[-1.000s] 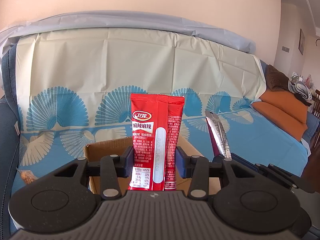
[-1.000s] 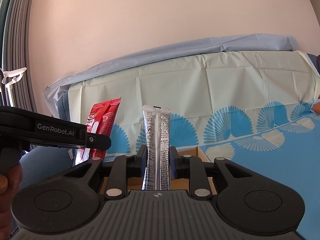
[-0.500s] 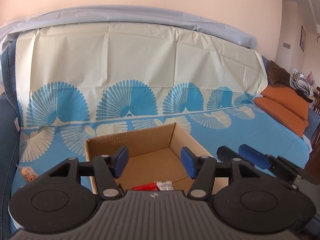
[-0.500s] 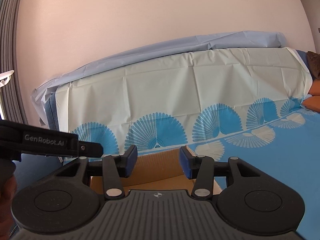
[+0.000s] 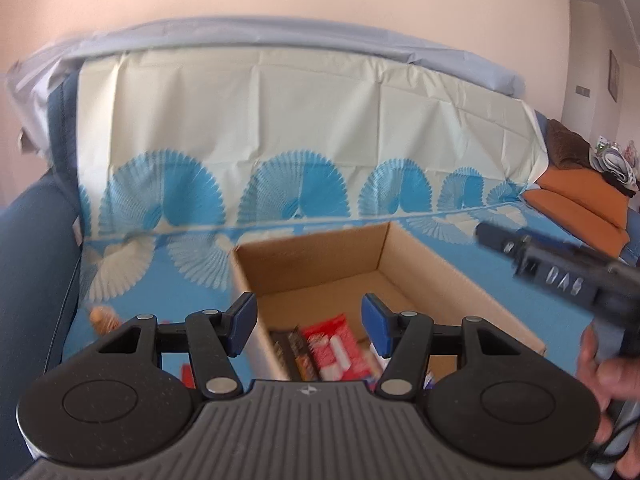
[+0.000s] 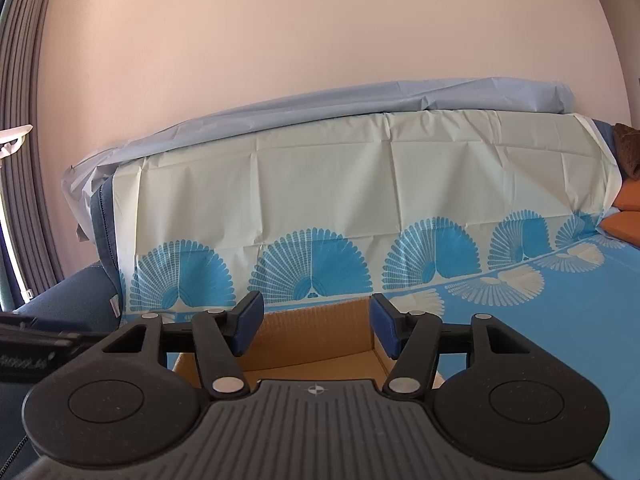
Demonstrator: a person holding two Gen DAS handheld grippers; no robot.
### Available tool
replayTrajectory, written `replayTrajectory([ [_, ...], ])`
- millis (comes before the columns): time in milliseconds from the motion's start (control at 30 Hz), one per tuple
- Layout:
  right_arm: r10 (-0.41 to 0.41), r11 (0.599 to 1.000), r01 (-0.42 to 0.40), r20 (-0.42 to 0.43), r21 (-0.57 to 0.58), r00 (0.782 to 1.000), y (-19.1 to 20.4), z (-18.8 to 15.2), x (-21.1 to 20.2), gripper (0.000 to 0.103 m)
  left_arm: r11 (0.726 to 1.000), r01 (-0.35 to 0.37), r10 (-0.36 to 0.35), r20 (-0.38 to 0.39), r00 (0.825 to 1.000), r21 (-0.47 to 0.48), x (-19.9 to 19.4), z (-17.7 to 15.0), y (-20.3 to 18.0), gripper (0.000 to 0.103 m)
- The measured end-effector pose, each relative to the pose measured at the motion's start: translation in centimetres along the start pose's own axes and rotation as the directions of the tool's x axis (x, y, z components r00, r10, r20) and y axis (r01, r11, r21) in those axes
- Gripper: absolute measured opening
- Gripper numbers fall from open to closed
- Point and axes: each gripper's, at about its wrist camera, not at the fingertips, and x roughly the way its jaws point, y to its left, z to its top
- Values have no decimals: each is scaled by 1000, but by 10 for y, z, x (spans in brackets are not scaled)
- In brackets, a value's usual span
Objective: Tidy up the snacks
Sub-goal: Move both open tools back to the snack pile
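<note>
The left gripper [image 5: 308,328] hangs with its jaws spread and nothing between them, above the near end of the cardboard box [image 5: 424,252]; the right gripper [image 6: 316,328] is likewise spread and empty, looking over the box's far wall [image 6: 316,322] from the near side. Inside the box, at its near end, a red snack packet [image 5: 336,344] lies flat beside a dark packet [image 5: 294,350], the two touching or nearly so; motion blur hides their edges. Left of the box, on the blue patterned cloth [image 5: 160,292], sits a small orange-brown snack [image 5: 103,317], and a scrap of red [image 5: 186,372] shows just beside the box's left wall, half hidden by the gripper; these look like what remains to collect.

The likely trouble: a reach for those pieces could knock the light, unanchored box's left wall and shove it across the slick cloth; the cloth may bunch under the fingers, so they pinch fabric with the snack; the right gripper [image 5: 560,276] hovers near the box's right side, so a crossing reach could clash the two tools.
</note>
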Motion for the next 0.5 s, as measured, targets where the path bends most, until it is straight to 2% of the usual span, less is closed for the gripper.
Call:
replayTrajectory([
  [133, 4, 1000, -3, 4, -18, 1000, 6, -1, -3, 63, 999, -29, 27, -45, 999, -40, -6, -22, 36, 62],
  [200, 2, 1000, -1, 4, -28, 1000, 10, -2, -4, 64, 999, -39, 39, -44, 998, -7, -8, -25, 50, 62],
  [333, -1, 998, 1, -1, -57, 1000, 23, -5, -2, 64, 992, -84, 81, 29, 996, 97, -15, -18, 74, 61],
  [433, -1, 997, 1, -7, -83, 1000, 33, -8, -1, 64, 989, -98, 91, 67, 994, 106, -16, -14, 95, 61],
  [500, 0, 995, -1, -10, -105, 1000, 40, -9, 0, 64, 991, -102, 97, 68, 993, 86, -14, -20, 107, 56],
])
